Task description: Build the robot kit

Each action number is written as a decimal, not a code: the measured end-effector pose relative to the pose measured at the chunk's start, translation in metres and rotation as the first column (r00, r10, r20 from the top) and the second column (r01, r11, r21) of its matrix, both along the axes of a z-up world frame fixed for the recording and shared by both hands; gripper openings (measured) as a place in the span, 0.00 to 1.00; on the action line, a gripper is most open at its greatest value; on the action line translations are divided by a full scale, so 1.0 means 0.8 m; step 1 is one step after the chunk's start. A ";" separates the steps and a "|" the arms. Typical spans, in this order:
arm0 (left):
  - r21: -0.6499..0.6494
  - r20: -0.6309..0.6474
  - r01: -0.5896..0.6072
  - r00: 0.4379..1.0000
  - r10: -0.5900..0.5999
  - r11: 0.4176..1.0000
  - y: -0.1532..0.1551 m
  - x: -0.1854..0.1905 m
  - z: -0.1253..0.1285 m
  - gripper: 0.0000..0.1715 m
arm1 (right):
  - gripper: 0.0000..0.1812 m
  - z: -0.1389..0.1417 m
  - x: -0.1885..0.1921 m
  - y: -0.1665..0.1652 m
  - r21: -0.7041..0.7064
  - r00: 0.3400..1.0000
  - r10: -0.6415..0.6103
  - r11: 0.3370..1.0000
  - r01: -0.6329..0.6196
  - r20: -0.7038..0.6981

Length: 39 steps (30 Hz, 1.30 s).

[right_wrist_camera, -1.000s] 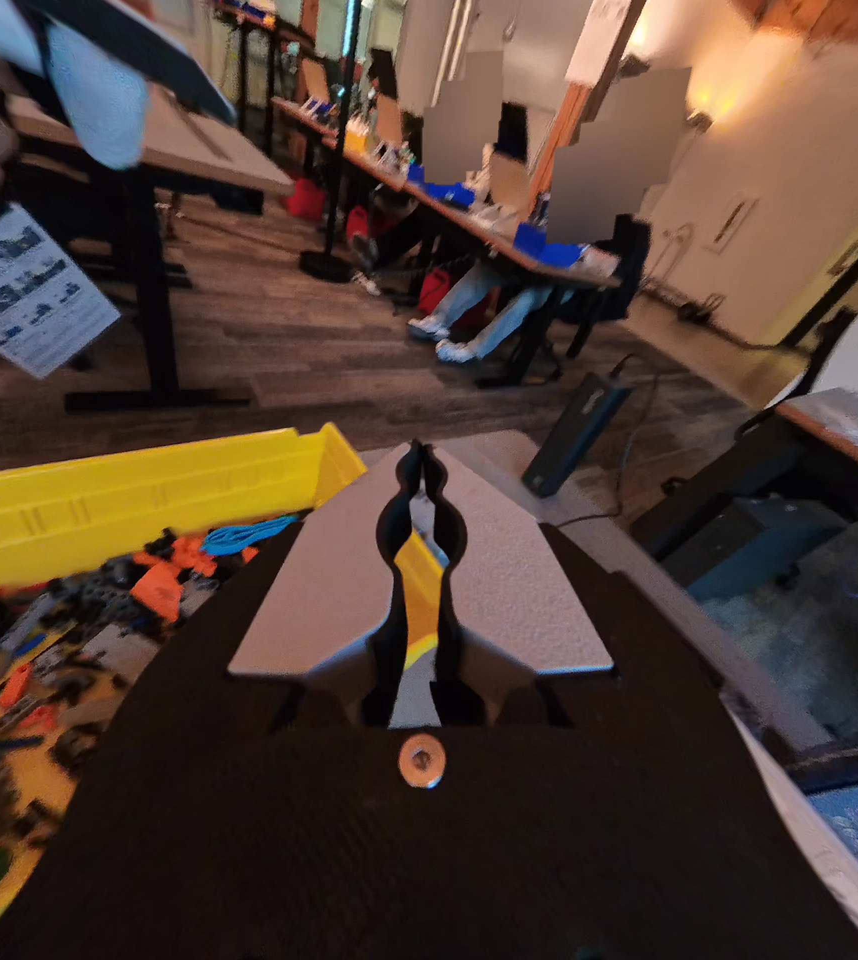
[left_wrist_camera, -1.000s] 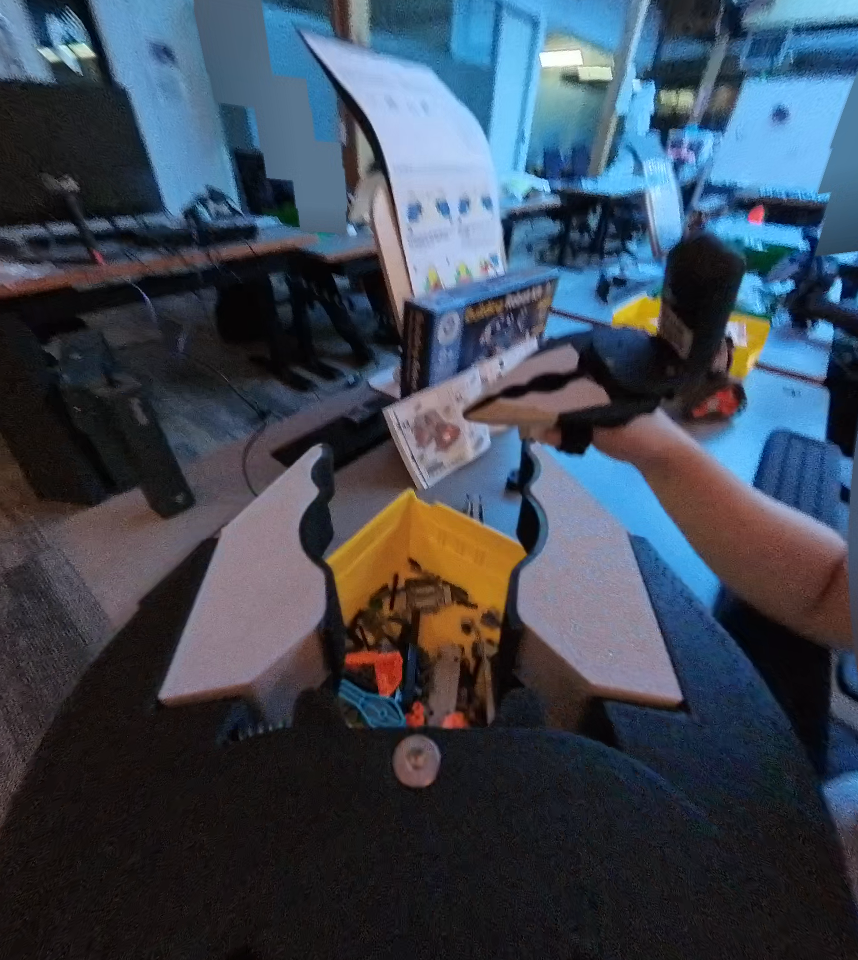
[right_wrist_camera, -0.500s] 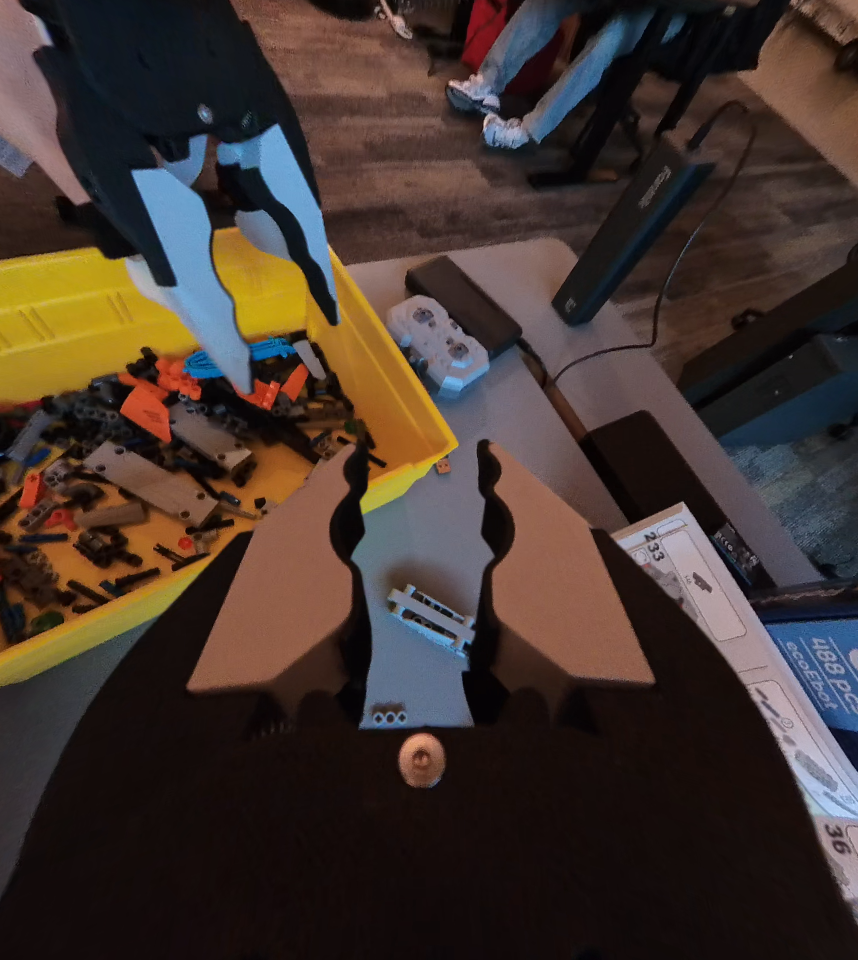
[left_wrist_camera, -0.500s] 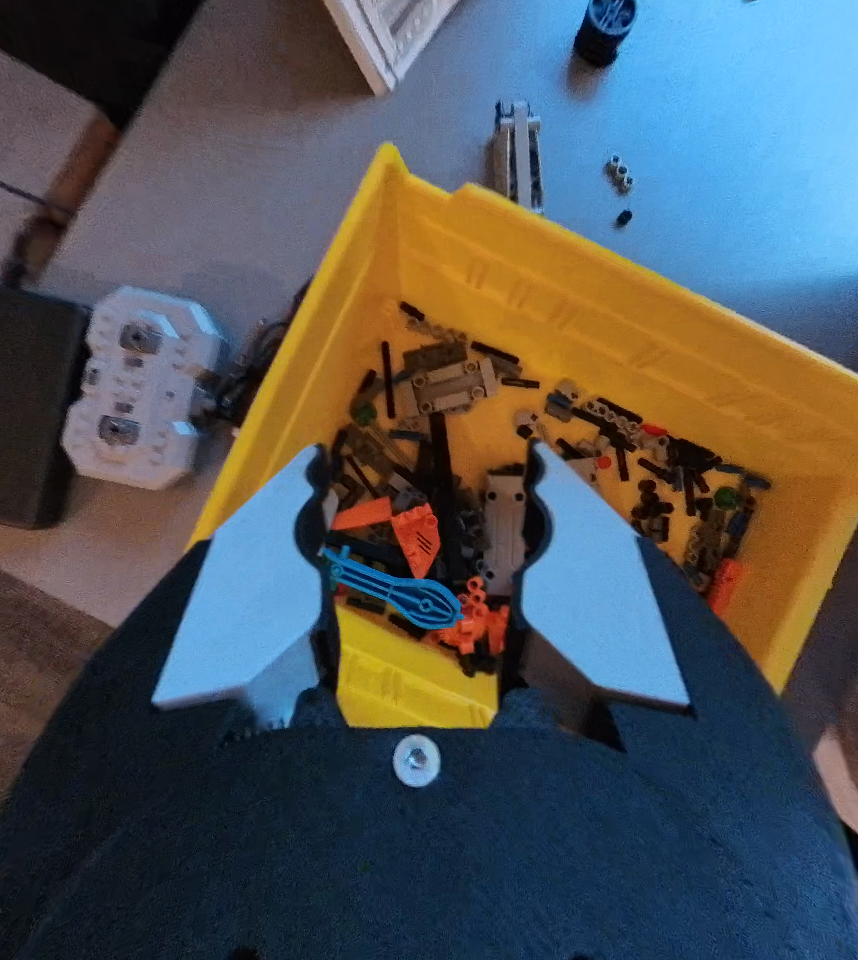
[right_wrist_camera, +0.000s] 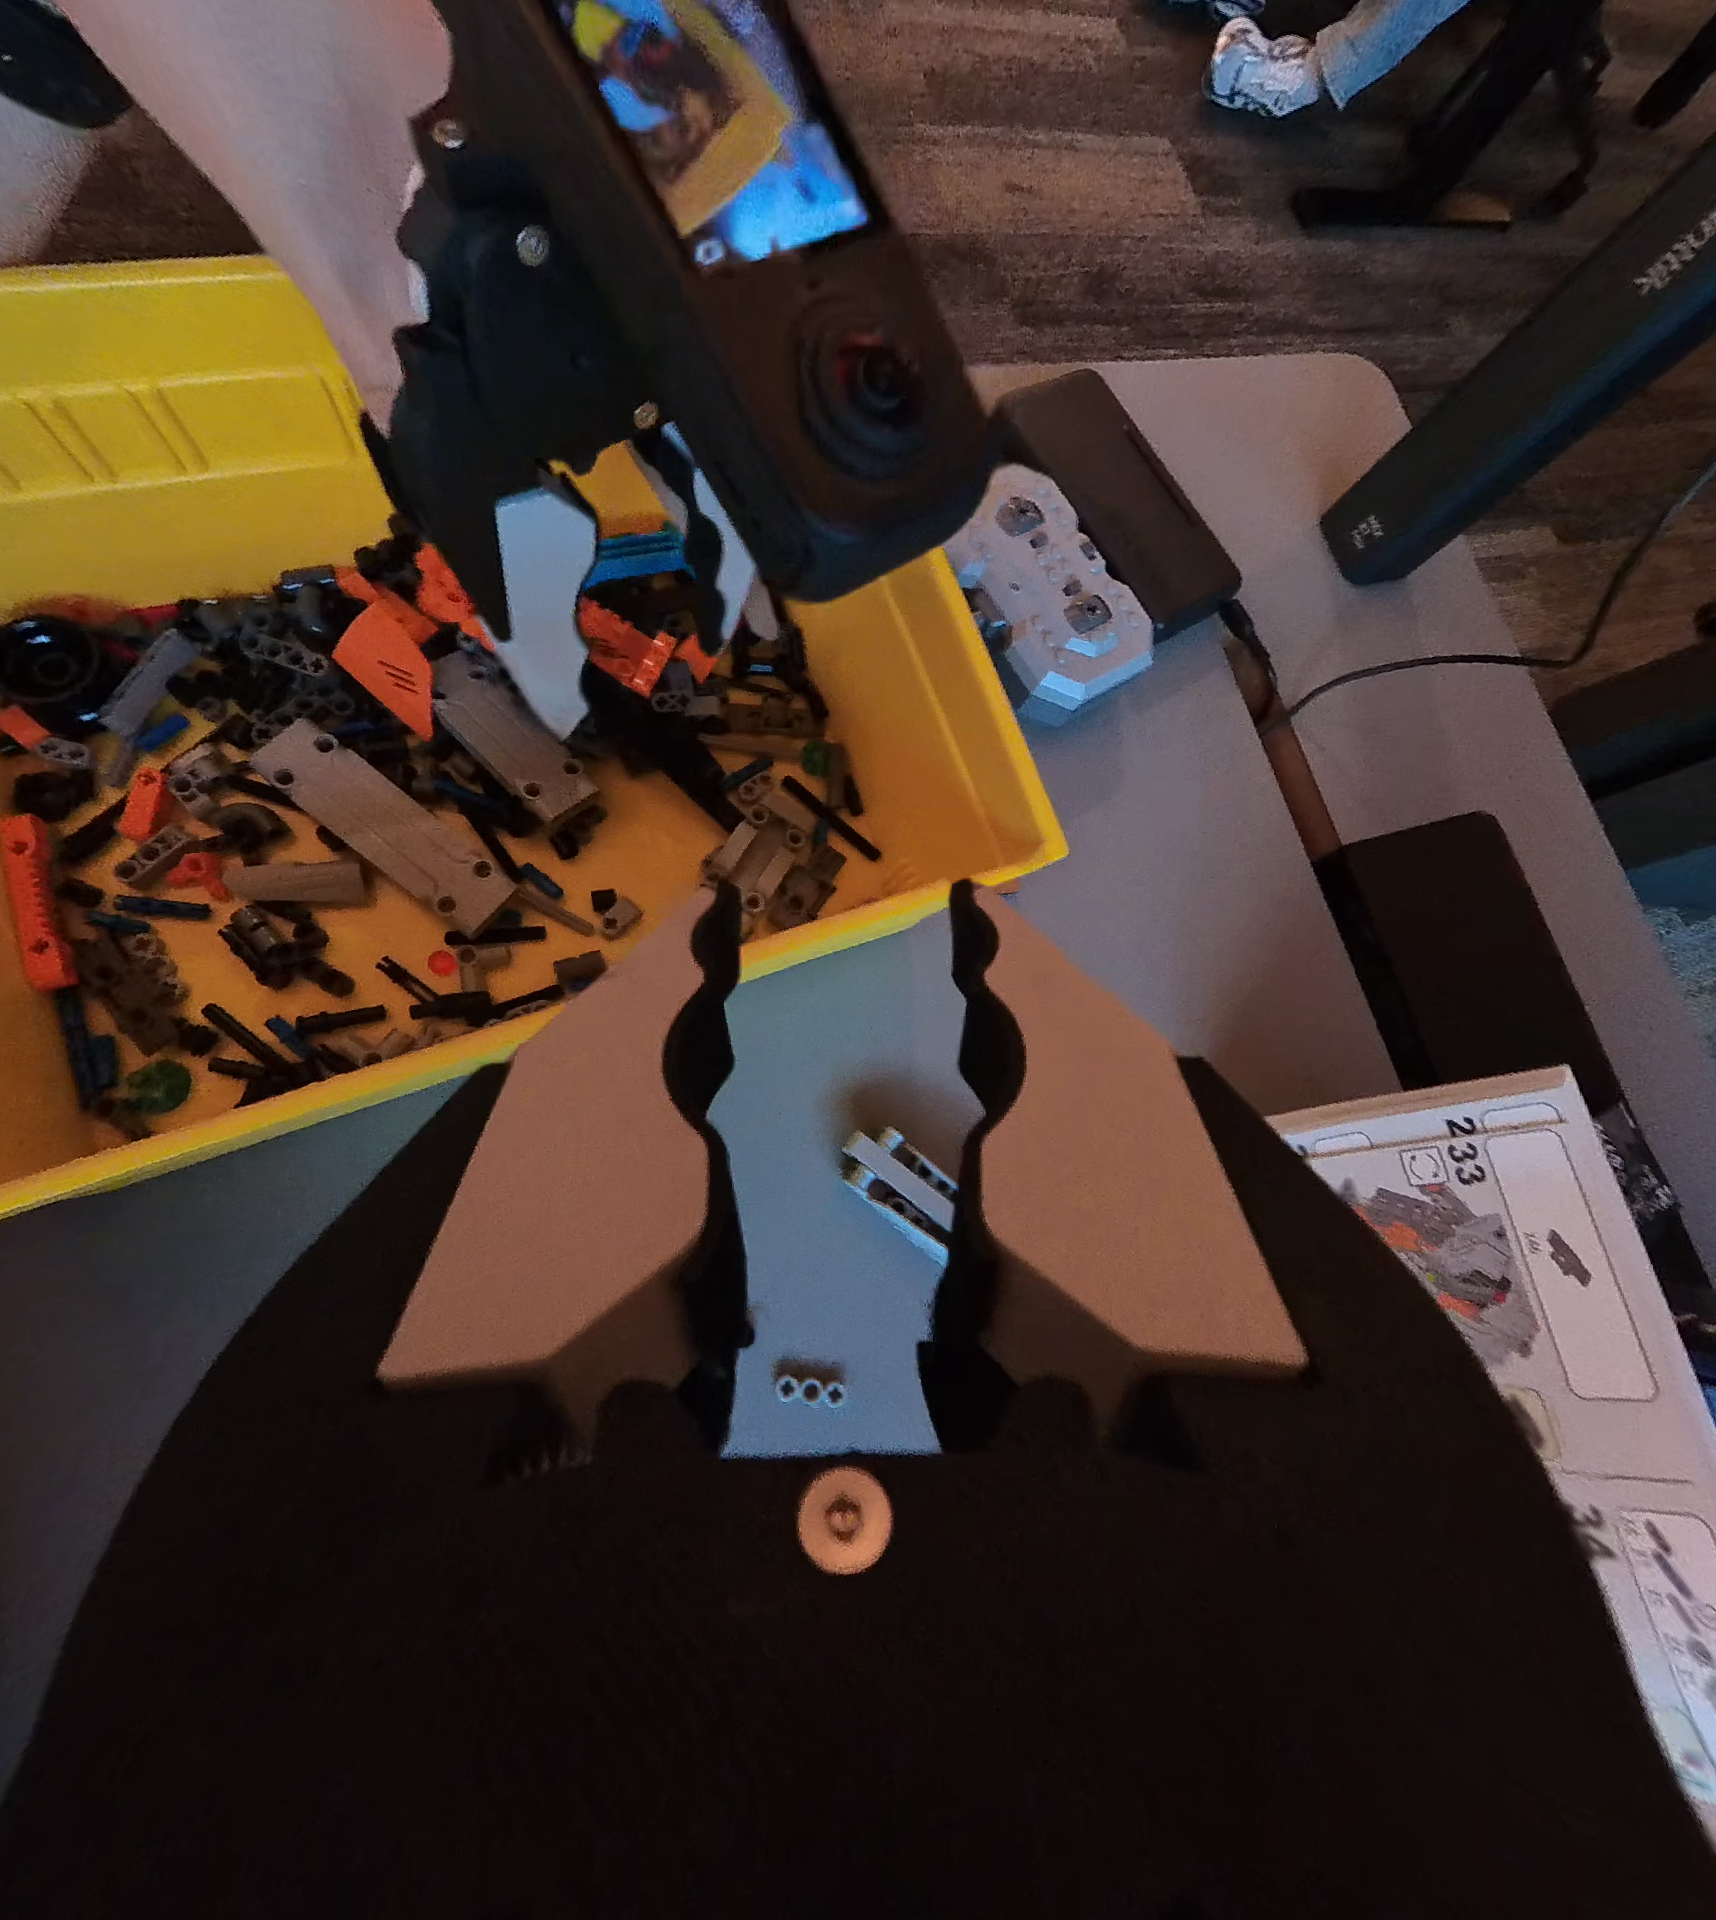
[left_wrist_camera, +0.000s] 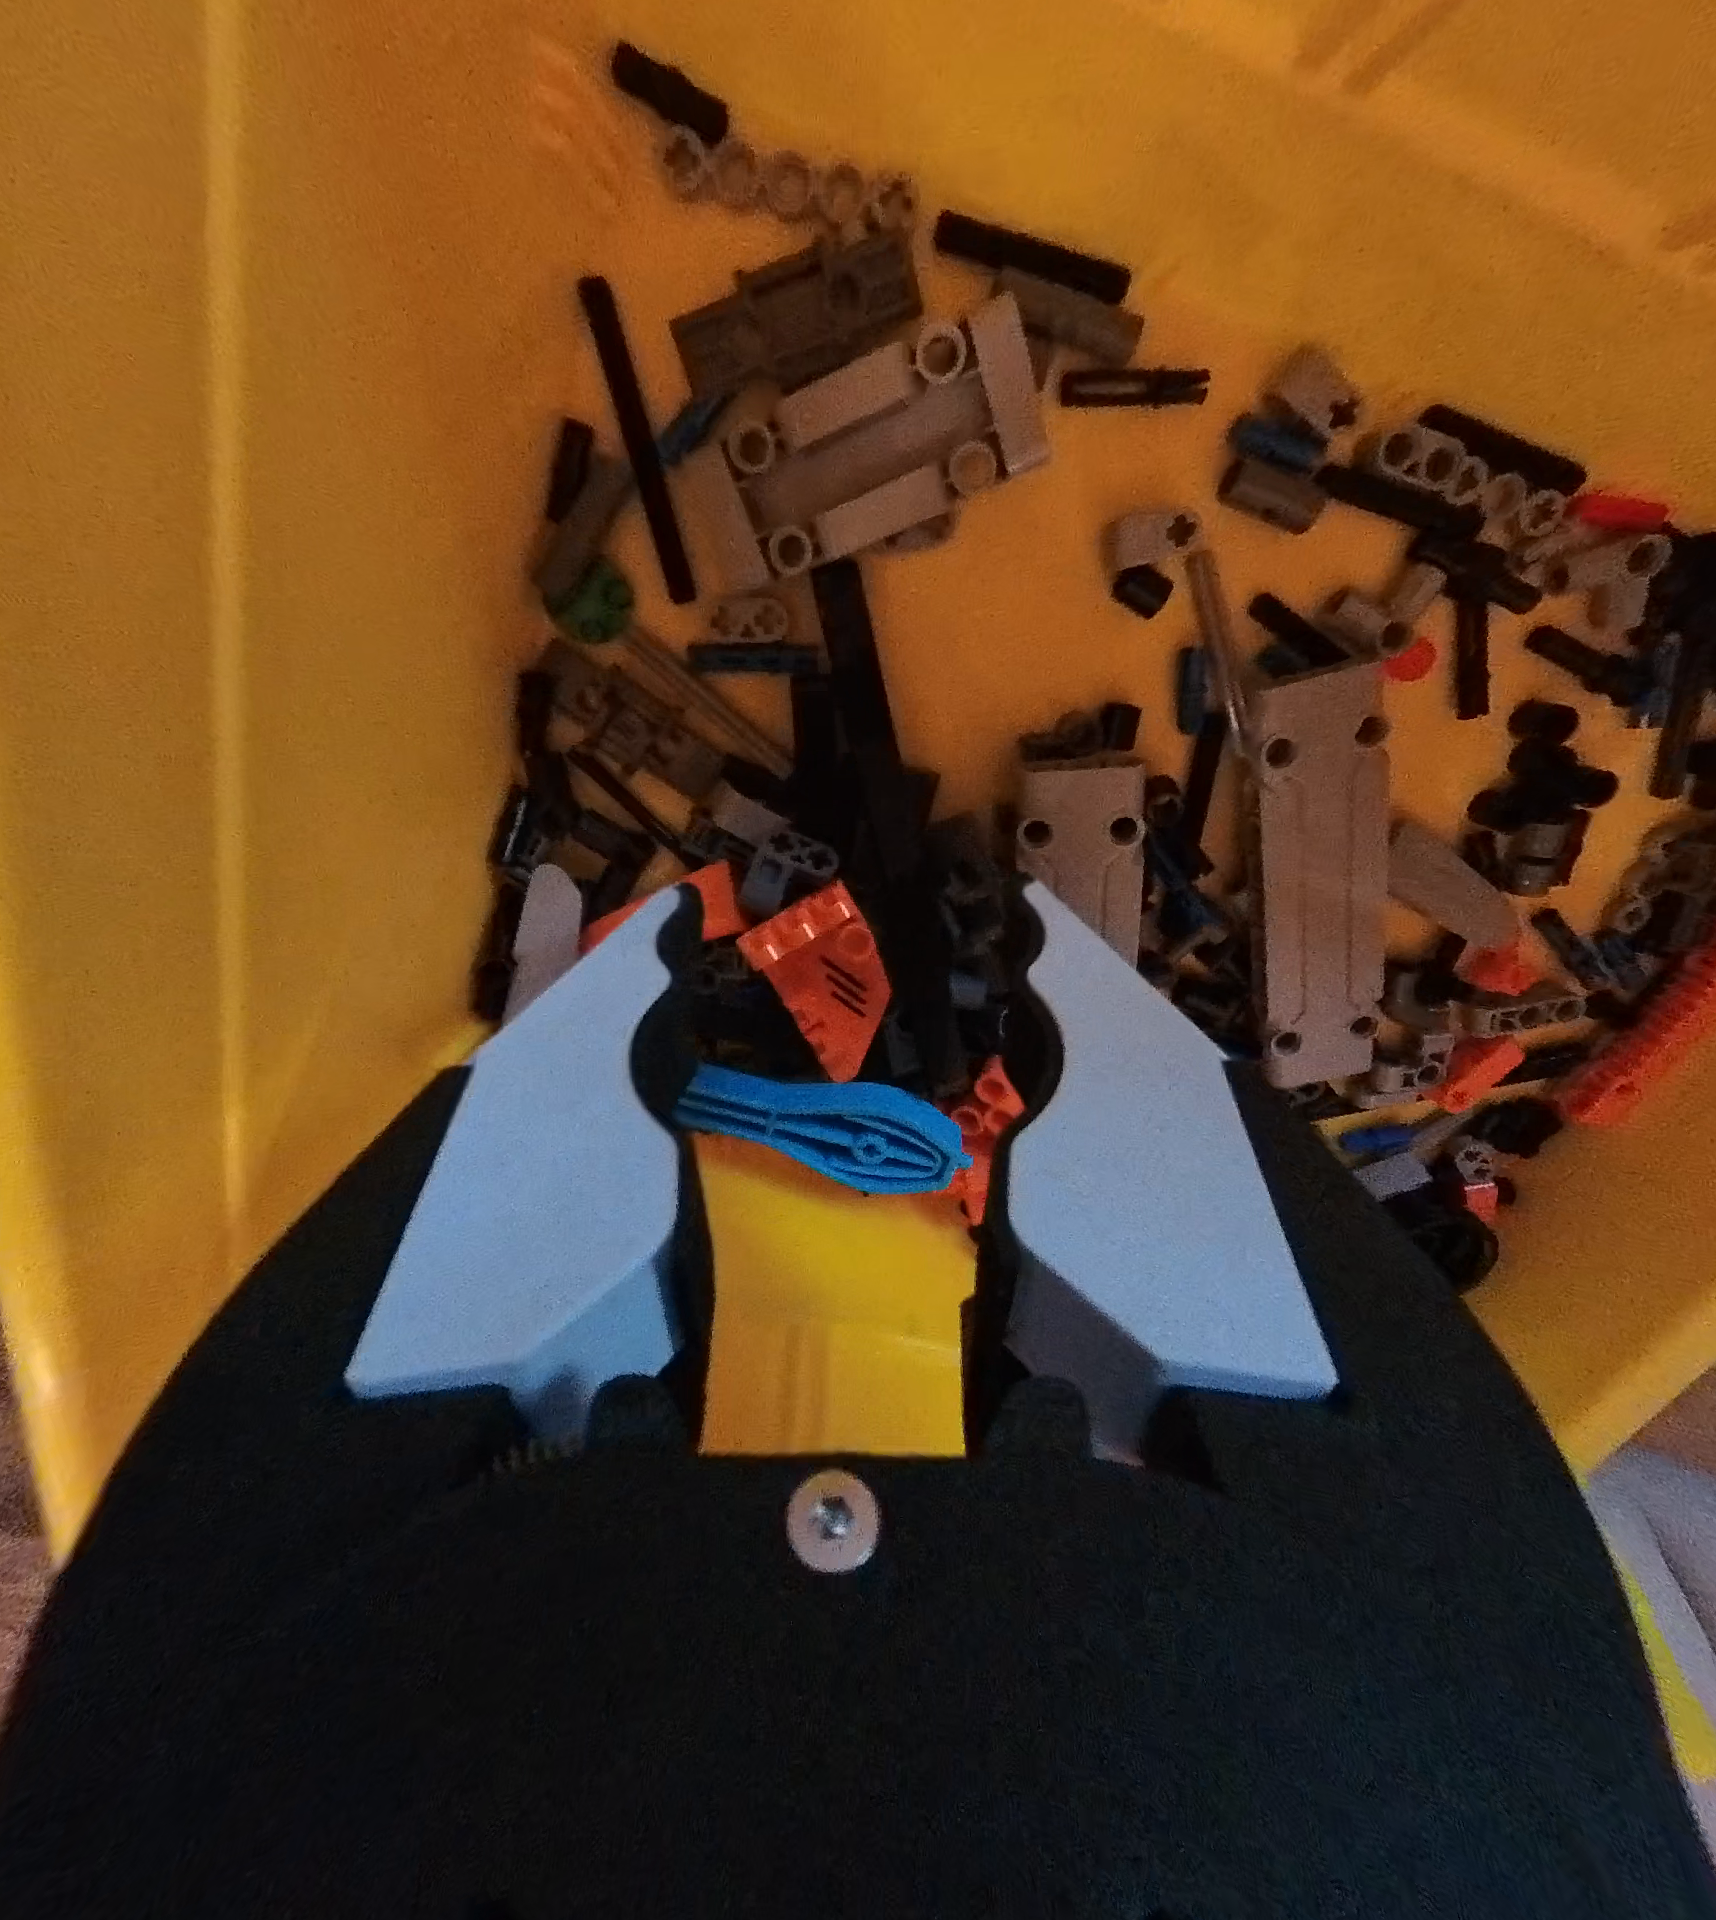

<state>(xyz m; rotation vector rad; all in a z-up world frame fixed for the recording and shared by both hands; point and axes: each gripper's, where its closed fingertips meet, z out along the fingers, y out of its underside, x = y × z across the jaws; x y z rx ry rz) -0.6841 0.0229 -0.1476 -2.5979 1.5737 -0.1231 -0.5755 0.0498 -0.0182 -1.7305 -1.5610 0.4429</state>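
Blue leaf-shaped plastic building piece [left_wrist_camera: 823,1132] lies across the gap of the left claw [left_wrist_camera: 854,914], whose jaws stand spread and grip nothing. The claw reaches down into a yellow plastic bin [left_wrist_camera: 106,623] of loose grey, black and orange construction parts. A second ago this claw was level above the bin, looking out across the room. Since then it has tipped over and dropped low, so that the heap now fills its view. An orange ribbed wedge panel [left_wrist_camera: 823,987] sits just beyond the blue piece, between the fingertips; whether either finger touches a part cannot be told.

Outside the bin, the right claw [right_wrist_camera: 843,914] hovers over the pale grey surface [right_wrist_camera: 1197,935], its jaws also spread and empty, where a second ago they were nearly shut. A short light-grey beam assembly [right_wrist_camera: 901,1184] lies on the surface between its fingers, close to the right one. A tiny grey three-hole connector [right_wrist_camera: 810,1390] rests nearer the claw's base. A white blocky control unit [right_wrist_camera: 1051,603] sits just beside the bin's wall, and an open printed instruction booklet [right_wrist_camera: 1519,1299] lies at the right.
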 end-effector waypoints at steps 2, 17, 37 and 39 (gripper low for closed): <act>-0.040 -0.019 0.006 1.000 -0.007 0.999 -0.006 0.000 -0.008 0.32 | 0.22 0.003 0.004 0.005 0.008 1.000 -0.018 1.000 0.018 -0.007; -0.015 -0.016 0.016 1.000 -0.016 1.000 -0.002 -0.014 0.008 0.15 | 0.17 0.023 0.008 0.027 0.047 0.992 -0.061 0.997 0.066 -0.107; -0.089 0.128 -0.312 0.938 0.321 0.946 0.012 -0.017 0.040 0.27 | 0.18 0.037 0.038 0.034 0.110 0.991 -0.116 0.986 0.123 -0.066; -0.095 0.108 -0.358 0.924 0.367 0.929 0.012 -0.021 0.039 0.27 | 0.18 0.041 0.070 0.042 0.148 0.983 -0.180 0.972 0.182 -0.026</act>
